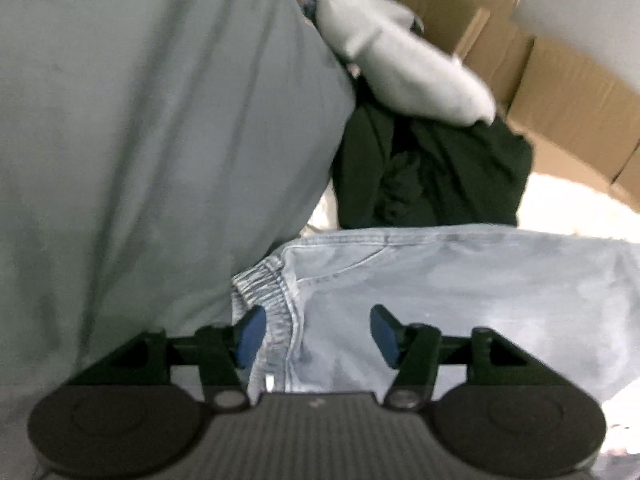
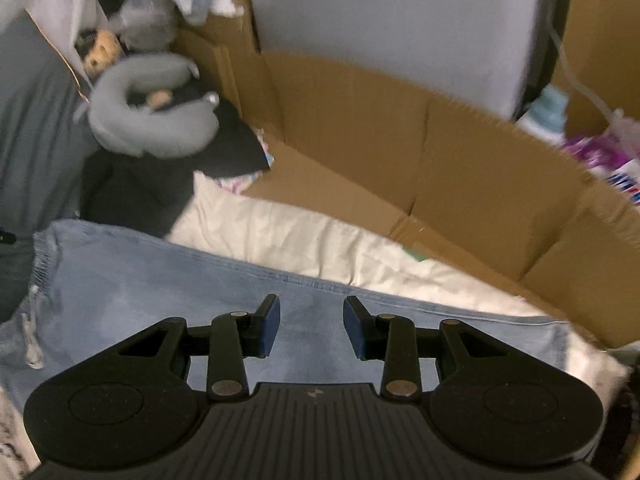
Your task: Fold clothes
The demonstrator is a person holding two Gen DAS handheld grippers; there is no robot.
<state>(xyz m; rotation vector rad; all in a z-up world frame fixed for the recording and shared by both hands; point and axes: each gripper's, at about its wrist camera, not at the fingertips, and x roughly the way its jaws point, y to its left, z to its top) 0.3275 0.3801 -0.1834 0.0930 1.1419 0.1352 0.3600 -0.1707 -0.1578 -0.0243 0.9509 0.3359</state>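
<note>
Currently you are holding both grippers apart above the denim trousers (image 2: 160, 280), lying lengthwise across both views on the white bedding (image 2: 280, 232). Left gripper (image 1: 318, 334) is hovering at the elastic waistband (image 1: 264, 284); right gripper (image 2: 311, 326) is hovering over the leg.

txt: none legible | pkgs (image 2: 616, 176) far right: print too blurry

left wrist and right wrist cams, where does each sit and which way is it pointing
Left wrist: sits behind the open left gripper, looking forward and down at the jeans waistband end, a grey cloth on its left; only its own fingers show.
Right wrist: sits behind the open right gripper, looking over the jeans leg toward cardboard; only its own fingers show.
Shared: jeans, grey neck pillow, dark garment.
</note>
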